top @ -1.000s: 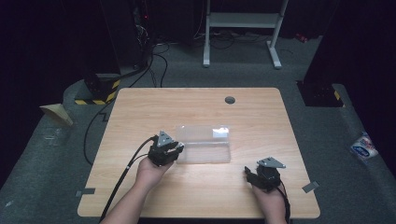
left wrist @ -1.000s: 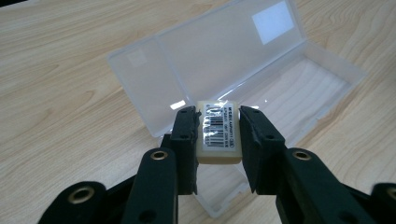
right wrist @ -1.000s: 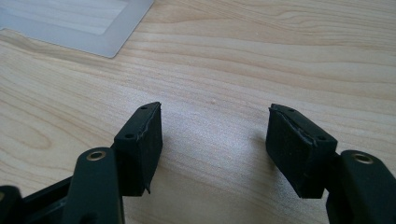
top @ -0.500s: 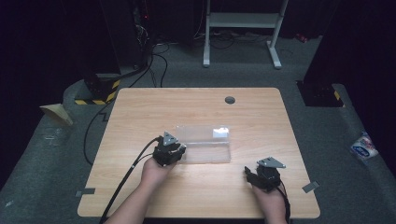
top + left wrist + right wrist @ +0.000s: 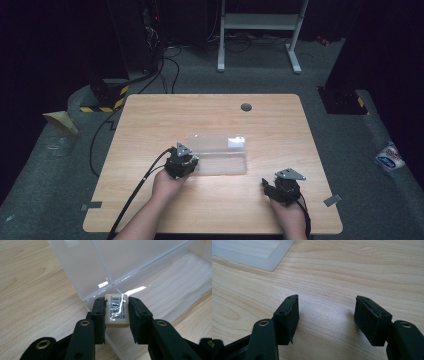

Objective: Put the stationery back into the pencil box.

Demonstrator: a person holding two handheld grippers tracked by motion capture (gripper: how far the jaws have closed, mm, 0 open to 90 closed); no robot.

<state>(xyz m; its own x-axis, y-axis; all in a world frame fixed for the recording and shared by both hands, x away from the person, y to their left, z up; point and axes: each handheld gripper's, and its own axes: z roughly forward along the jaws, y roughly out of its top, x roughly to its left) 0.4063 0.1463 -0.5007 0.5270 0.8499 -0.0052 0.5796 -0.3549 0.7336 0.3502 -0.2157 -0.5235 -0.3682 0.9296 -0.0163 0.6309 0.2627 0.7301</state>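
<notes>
A clear plastic box [image 5: 220,155] lies open on the wooden table [image 5: 150,125], its lid folded back. In the left gripper view a small cream eraser [image 5: 117,311] with a barcode label sits between the black jaws of my left gripper [image 5: 116,315], which is shut on it over the near corner of the open box [image 5: 175,282]. From above, my left gripper [image 5: 186,161] is at the box's left end. My right gripper [image 5: 274,189] rests near the table's front right, and my right gripper [image 5: 327,317] stands open over bare wood.
A round dark grommet [image 5: 246,107] marks the far part of the table. The box's corner [image 5: 272,258] lies at the upper left of the right gripper view. On the floor lie cables [image 5: 165,75], a white frame [image 5: 260,30] and a crumpled packet [image 5: 390,157].
My left gripper has shifted slightly right, toward the box's left end, with the eraser in it. The right hand has stayed still.
</notes>
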